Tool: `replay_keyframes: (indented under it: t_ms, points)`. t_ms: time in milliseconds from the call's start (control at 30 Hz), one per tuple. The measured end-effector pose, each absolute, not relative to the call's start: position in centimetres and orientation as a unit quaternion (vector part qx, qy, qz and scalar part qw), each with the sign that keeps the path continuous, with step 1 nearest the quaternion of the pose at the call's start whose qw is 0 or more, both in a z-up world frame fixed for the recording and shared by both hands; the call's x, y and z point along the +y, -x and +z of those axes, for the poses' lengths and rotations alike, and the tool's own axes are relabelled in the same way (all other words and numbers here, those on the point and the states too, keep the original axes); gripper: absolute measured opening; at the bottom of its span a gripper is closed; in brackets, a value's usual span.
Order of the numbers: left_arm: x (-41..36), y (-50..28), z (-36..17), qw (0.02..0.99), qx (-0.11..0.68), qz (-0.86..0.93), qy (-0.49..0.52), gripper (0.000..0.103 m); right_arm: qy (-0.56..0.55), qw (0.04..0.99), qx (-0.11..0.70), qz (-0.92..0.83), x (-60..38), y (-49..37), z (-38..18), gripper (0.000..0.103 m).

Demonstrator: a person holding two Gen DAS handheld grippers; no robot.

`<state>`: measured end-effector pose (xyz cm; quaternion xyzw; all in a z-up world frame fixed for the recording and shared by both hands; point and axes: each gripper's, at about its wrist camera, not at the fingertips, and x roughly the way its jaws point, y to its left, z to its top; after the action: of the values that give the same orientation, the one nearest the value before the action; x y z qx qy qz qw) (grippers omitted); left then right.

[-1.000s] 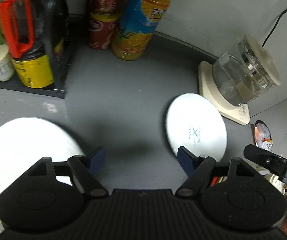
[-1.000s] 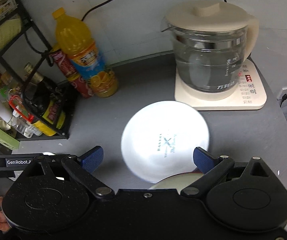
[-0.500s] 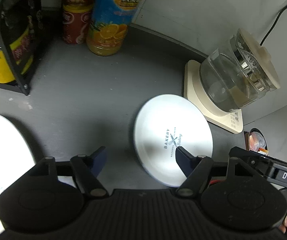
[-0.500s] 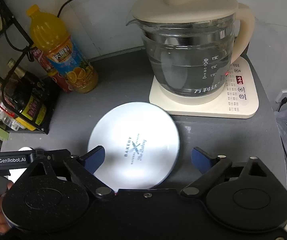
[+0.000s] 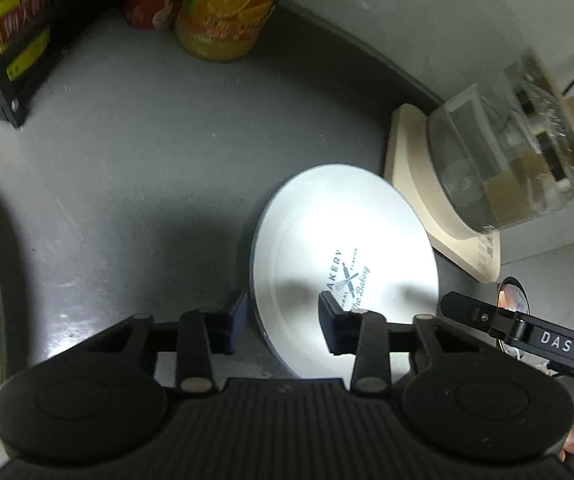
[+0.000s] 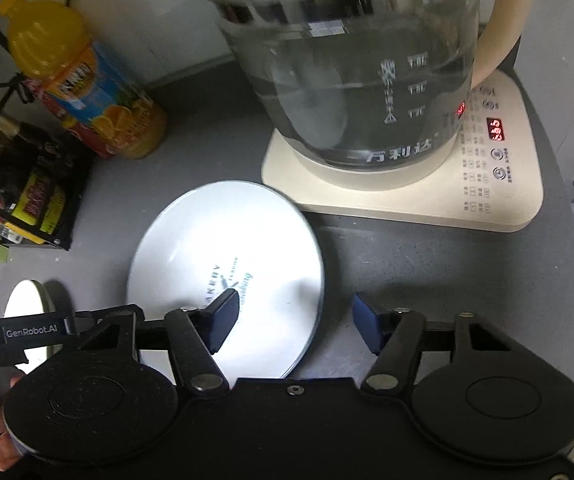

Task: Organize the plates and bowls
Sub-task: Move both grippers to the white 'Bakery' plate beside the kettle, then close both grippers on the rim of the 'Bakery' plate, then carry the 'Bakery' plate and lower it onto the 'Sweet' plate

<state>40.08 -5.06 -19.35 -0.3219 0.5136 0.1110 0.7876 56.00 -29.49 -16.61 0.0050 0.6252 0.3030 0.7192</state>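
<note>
Both claws are released and hold nothing. One finger of the left claw point(image 5: 283, 322) and one of the right claw point(image 6: 293, 320) reach over the small plate point(image 5: 343, 268), which lies flat on the grey counter point(image 5: 135, 176) just beside the kettle base point(image 6: 407, 200). A glass kettle point(image 6: 351, 60) stands on that base. At the back stand a juice bottle point(image 6: 83, 80) and a black rack point(image 5: 3, 40) against a grey wall. The second plate point(image 6: 27, 300) is half hidden behind the left claw, and the kettle is blurred.
</note>
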Motion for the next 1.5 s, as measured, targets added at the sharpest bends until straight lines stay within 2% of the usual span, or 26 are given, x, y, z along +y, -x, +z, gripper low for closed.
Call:
replay_keyframes:
  t_ms: [100, 267, 333, 533, 667, 733, 800, 1067, 1500]
  points:
    - [-4.8, -40.4, -20.4, 0.779, 0.518, 0.116, 0.335, 0.028, -0.003, 0.71, 0.638, 0.299, -29.3, -56.6, -17.8, 0.051]
    - [-4.9, -40.9, -21.6, 0.768, 0.523, 0.12, 0.35, 0.024, 0.002, 0.699, 0.649, 0.301, -29.1, -57.0, -19.1, 0.044]
    - [-4.9, -41.0, -21.8, 0.766, 0.524, 0.122, 0.352, 0.023, -0.001, 0.694, 0.653, 0.302, -29.1, -57.2, -19.6, 0.038]
    - [-4.5, -41.0, -22.2, 0.764, 0.519, 0.126, 0.363, 0.021, -0.011, 0.684, 0.664, 0.302, -29.2, -57.5, -20.8, 0.033]
    - [-4.2, -41.1, -22.3, 0.761, 0.518, 0.13, 0.369, 0.016, -0.015, 0.681, 0.663, 0.309, -29.0, -57.5, -20.9, 0.03]
    - [-4.2, -41.1, -22.3, 0.76, 0.518, 0.13, 0.371, 0.015, -0.02, 0.674, 0.667, 0.315, -29.0, -57.6, -21.1, 0.019]
    - [-4.0, -41.0, -22.3, 0.76, 0.518, 0.13, 0.371, 0.012, -0.03, 0.668, 0.67, 0.322, -28.9, -57.6, -21.2, 0.014]
    - [-3.0, -40.3, -21.2, 0.761, 0.512, 0.122, 0.379, 0.011, -0.019, 0.683, 0.641, 0.349, -28.7, -56.6, -18.5, 0.01]
    - [-1.9, -39.3, -16.7, 0.779, 0.498, 0.088, 0.371, 0.009, -0.031, 0.714, 0.603, 0.354, -28.8, -55.3, -13.0, 0.011]
